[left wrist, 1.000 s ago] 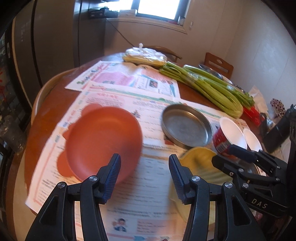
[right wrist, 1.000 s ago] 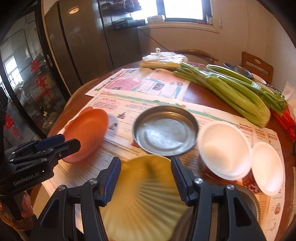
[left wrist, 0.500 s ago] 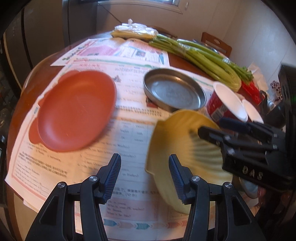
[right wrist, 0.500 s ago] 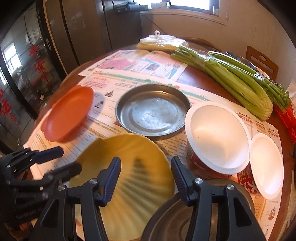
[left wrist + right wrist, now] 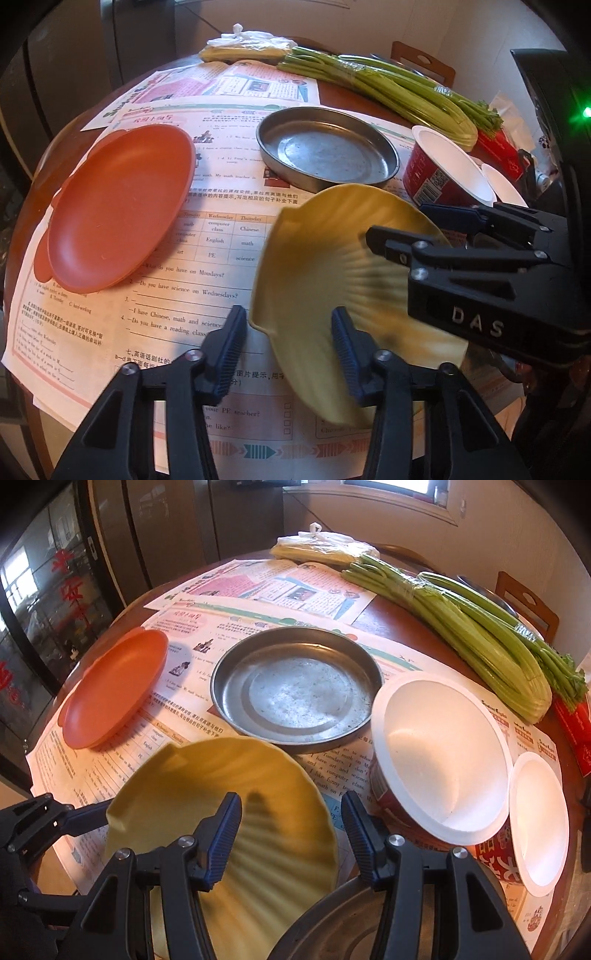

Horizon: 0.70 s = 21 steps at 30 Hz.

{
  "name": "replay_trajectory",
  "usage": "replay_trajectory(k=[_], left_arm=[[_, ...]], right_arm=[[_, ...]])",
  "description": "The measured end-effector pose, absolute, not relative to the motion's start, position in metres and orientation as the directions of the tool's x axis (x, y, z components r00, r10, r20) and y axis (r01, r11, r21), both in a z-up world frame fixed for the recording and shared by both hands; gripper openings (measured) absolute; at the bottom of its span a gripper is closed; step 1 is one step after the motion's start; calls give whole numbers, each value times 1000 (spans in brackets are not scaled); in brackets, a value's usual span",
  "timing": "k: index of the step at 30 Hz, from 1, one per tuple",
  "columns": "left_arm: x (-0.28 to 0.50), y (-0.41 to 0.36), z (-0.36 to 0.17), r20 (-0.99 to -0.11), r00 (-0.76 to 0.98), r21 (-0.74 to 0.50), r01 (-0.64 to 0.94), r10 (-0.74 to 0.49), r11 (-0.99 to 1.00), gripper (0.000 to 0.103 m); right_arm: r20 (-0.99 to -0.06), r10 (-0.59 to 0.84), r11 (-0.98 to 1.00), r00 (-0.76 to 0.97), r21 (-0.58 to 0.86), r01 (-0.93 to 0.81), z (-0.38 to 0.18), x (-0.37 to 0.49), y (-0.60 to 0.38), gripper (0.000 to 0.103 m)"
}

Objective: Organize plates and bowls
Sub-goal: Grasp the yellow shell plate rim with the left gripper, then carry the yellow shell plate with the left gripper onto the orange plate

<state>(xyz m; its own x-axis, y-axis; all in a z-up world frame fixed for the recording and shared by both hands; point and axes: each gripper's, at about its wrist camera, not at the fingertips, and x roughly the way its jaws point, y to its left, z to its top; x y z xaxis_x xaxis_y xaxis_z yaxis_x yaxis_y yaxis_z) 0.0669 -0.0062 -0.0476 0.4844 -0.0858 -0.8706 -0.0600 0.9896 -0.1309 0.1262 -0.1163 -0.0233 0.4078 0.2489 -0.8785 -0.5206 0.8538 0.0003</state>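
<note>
A yellow shell-shaped plate lies on the newspaper-covered round table, also in the right wrist view. My left gripper is open, its fingers straddling the plate's near-left rim. My right gripper is open just above the plate's right part; it shows in the left wrist view. An orange plate lies left. A metal pan sits behind the yellow plate. A large red-and-white paper bowl and a smaller one stand right.
Celery bundles lie at the back right, a plastic bag of food at the far edge. A second metal dish sits under my right gripper. Wooden chairs stand behind. Newspaper covers the table.
Both grippers moved closer and lower over the yellow plate. My left gripper now has the plate's rim between its open fingers.
</note>
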Motion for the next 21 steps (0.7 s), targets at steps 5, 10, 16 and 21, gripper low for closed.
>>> replay_trajectory(k=[5,10,16,21], left_arm=[[67,3,-47,-868,488,-149,-73,-95,986,29],[68,22,-47,-864,495,-167,-111,-91,980,26],[68,47,-47,-857,510,-181,-164,-73,970,26],[66,62,-44,-849,527,-176,-196,-48,965,26]], right_arm=[[-883,267,841,387,17,-541,-23,121,-112,57],[-884,294,832,363,49,-553,-22,116,-107,58],[-887,323,815,331,82,-574,-24,107,-94,58],[-890,347,809,296,124,-574,-26,103,-89,58]])
